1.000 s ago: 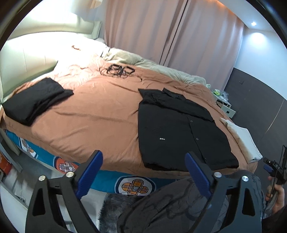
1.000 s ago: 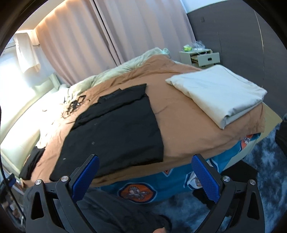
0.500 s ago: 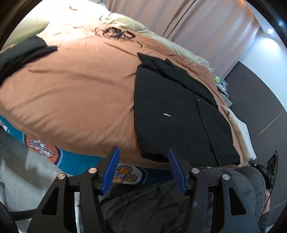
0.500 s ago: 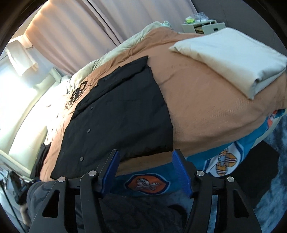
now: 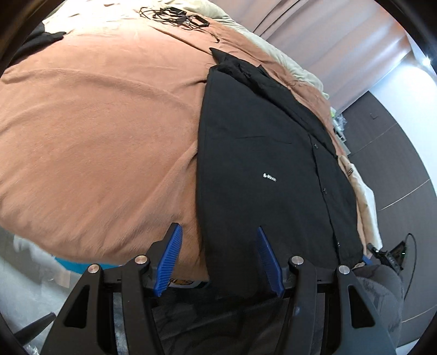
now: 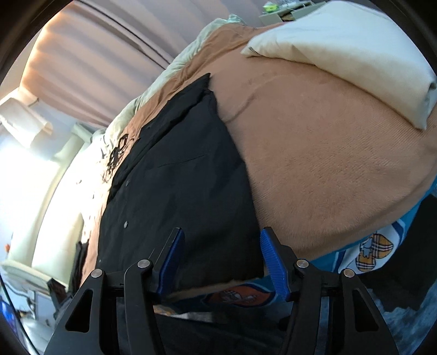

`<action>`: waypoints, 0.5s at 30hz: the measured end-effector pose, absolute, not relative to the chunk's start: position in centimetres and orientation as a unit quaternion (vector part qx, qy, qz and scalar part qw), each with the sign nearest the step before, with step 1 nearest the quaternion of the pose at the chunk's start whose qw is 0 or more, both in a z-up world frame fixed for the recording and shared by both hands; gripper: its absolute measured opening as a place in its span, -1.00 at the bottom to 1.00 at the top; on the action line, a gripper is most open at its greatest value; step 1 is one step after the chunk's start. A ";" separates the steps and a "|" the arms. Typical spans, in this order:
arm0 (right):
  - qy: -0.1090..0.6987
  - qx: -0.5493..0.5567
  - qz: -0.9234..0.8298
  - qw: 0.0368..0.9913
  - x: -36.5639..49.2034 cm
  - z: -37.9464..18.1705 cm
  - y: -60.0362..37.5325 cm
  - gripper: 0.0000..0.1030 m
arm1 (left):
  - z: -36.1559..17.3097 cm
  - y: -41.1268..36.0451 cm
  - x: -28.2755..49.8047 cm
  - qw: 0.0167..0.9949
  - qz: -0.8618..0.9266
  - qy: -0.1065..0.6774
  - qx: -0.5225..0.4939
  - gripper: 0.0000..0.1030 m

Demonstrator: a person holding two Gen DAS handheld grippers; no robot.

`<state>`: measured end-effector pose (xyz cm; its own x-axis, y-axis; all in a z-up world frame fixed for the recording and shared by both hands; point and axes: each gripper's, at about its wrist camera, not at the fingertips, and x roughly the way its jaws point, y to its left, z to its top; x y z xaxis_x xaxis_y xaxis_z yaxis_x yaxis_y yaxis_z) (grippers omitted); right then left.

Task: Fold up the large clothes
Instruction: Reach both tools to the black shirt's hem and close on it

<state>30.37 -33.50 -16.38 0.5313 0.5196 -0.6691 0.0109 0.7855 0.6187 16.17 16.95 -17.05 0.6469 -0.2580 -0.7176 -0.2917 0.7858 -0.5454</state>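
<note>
A black button-up shirt (image 5: pixel 259 163) lies flat on the brown blanket (image 5: pixel 95 136), collar far, hem at the near bed edge. My left gripper (image 5: pixel 218 229) hovers low over the hem's left corner, jaws half apart, and the shirt's side edge shows in the gap. Its blue pads do not press the cloth. In the right wrist view the shirt (image 6: pixel 177 191) fills the gap of my right gripper (image 6: pixel 222 232), which hangs over the hem's right corner. Its jaws are closing, and the pads are clear of the fabric.
A folded cream cloth (image 6: pixel 341 46) lies on the bed's right side. Folded black clothes (image 5: pixel 35 43) and a tangle of black cables (image 5: pixel 177 17) sit far on the left. The person's dark trousers (image 5: pixel 218 322) are just below the grippers, against the blue bed side (image 6: pixel 368 254).
Both grippers have come down and forward from above the bed edge to the shirt's hem corners, tilting downward. Both pairs of jaws have narrowed from wide open to about half.
</note>
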 end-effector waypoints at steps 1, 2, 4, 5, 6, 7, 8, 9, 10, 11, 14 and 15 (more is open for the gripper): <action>0.460 0.296 0.157 0.822 30.5 -16.8 -33.5 0.15 | -17.1 17.0 16.4 0.845 0.004 0.420 -0.331 0.11; 0.461 0.302 0.161 0.819 30.6 -17.1 -33.4 0.16 | -17.2 17.1 16.5 0.843 0.000 0.420 -0.336 0.11; 0.453 0.314 0.170 0.817 30.7 -17.5 -33.3 0.16 | -17.3 17.5 16.7 0.839 -0.012 0.413 -0.354 0.08; 0.450 0.324 0.177 0.813 30.8 -17.5 -33.4 0.16 | -17.4 17.6 16.8 0.837 -0.018 0.411 -0.361 0.02; 0.447 0.334 0.183 0.809 30.8 -17.6 -33.5 0.16 | -17.4 17.7 16.8 0.834 -0.026 0.409 -0.369 -0.08; 0.440 0.352 0.196 0.803 30.8 -17.6 -33.7 0.15 | -17.4 17.7 16.8 0.831 -0.037 0.406 -0.379 -0.08; 0.428 0.371 0.212 0.797 30.7 -17.4 -33.9 0.11 | -17.4 17.6 16.7 0.827 -0.053 0.401 -0.390 -0.08; 0.419 0.380 0.221 0.794 30.6 -17.2 -34.1 0.09 | -17.4 17.6 16.6 0.824 -0.065 0.399 -0.398 -0.08; 0.402 0.395 0.237 0.791 30.3 -16.9 -34.3 0.07 | -17.3 17.5 16.6 0.822 -0.073 0.397 -0.402 -0.08; 0.396 0.399 0.243 0.791 30.2 -16.7 -34.3 0.07 | -17.3 17.4 16.7 0.821 -0.077 0.397 -0.403 -0.08; 0.404 0.383 0.235 0.796 30.0 -16.7 -34.1 0.07 | -17.4 17.1 16.8 0.821 -0.064 0.408 -0.394 -0.08; 0.417 0.375 0.225 0.797 30.1 -17.1 -33.9 0.06 | -17.5 17.1 16.8 0.820 -0.057 0.413 -0.393 -0.08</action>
